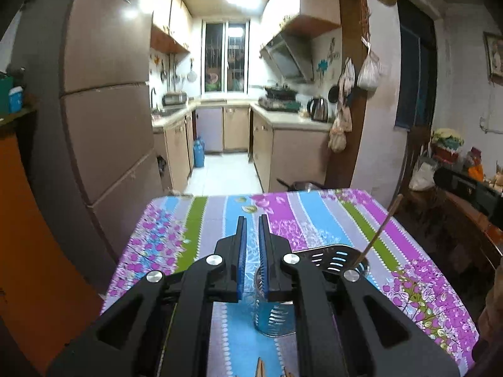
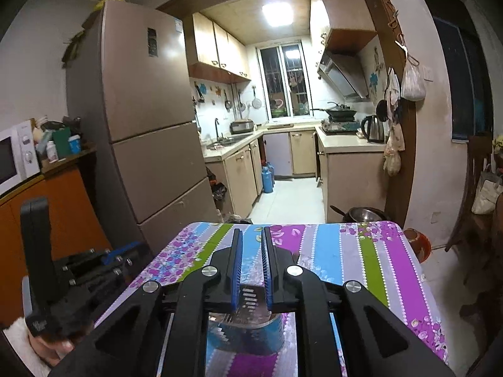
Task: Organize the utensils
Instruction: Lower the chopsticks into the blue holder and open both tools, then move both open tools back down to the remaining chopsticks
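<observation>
Your left claw and right claw: pads slightly apart, both empty. Slotted spatula stands in glass jar, lower centre on desk, chopstick seemingly too, upright for storage.

right gripper parted, slotted spatula between, floral tablecloth

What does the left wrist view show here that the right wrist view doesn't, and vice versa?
Left wrist only: a thin wooden stick leaning out of the glass jar, and the right tool at the frame edge. Right wrist only: the microwave and the left tool. Both: the striped tablecloth, the slotted spatula in the jar, the kitchen behind.
</observation>
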Demonstrator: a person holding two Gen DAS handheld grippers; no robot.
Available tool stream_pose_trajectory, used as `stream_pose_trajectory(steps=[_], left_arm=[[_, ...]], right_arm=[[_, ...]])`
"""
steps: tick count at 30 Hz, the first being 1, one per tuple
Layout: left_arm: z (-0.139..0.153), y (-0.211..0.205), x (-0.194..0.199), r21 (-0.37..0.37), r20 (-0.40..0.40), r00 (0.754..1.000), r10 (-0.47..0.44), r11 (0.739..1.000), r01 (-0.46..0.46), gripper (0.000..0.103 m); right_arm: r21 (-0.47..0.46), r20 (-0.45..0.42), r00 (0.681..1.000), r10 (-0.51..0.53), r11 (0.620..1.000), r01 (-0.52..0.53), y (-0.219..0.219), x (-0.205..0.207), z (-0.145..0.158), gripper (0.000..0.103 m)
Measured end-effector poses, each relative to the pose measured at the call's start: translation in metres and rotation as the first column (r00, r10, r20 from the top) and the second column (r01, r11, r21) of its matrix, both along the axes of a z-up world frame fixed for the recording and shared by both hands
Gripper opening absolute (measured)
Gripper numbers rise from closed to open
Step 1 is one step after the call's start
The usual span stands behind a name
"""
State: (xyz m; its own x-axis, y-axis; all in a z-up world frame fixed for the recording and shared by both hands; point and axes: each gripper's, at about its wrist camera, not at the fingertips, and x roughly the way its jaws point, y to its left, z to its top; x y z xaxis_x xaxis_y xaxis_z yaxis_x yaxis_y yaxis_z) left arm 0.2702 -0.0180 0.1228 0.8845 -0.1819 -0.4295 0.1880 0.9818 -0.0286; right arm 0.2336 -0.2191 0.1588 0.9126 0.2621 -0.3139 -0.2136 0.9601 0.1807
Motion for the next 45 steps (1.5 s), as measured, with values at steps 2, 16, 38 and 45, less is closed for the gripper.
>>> stream_pose_trajectory(steps=[2,16,38,45], left_arm=[[0.007,0.012,-0.022,-0.023,0.036,0.999,-0.003,1.000,0.003,0.007],[-0.008,0.079,-0.182,0.016,0.177,0.984,-0.020,1.000,0.017,0.007],[-0.189,0.090,-0.300,0.032,-0.003,1.000,0.000,0.999,0.000,0.007],[-0.213,0.069,-0.309,0.113,0.027,0.999,-0.029,0.993,0.026,0.007]], right_arm=[[0.008,0.021,1.000,0.009,1.000,-0.010,-0.002,-0.022,0.003,0.013],[-0.082,0.088,0.995,0.043,0.996,-0.036,-0.001,-0.210,-0.044,0.014],[-0.210,-0.036,0.999,-0.022,0.978,0.013,0.058,-0.313,-0.216,0.014],[-0.231,-0.044,0.999,0.022,0.973,-0.031,0.086,-0.302,-0.234,0.014]])
